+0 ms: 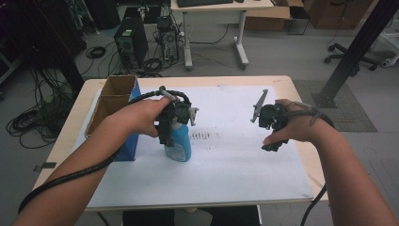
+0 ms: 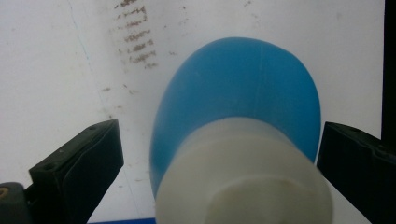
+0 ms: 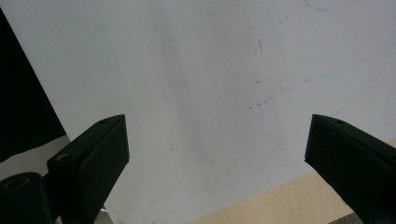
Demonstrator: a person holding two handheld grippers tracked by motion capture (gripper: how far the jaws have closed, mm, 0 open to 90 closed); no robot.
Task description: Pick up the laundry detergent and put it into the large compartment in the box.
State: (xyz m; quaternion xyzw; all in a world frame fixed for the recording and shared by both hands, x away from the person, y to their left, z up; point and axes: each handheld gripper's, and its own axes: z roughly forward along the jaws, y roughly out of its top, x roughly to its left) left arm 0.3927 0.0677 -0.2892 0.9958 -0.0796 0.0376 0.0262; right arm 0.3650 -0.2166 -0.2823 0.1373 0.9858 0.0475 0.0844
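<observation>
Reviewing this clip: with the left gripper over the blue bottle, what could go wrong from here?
1. The left gripper is open, its fingers apart from the blue bottle on at least one side; closing off-centre might tip the upright bottle.
2. They flank the white cap, which may slip.
3. The cardboard box stands close beside it and could get bumped.

I'm seeing the bottle (image 2: 243, 98) as smooth blue plastic, matt, with a whitish, slightly translucent plastic cap (image 2: 243, 177). My left gripper (image 2: 219, 154) is showing matt black jaws, looking like rubbery plastic; my right gripper (image 3: 217, 149) the same. The sheet (image 3: 187, 70) is looking like smooth matt white board, scuffed. The table (image 3: 280, 205) edge is showing pale wood. The box (image 1: 113, 96) is looking like brown cardboard.
</observation>
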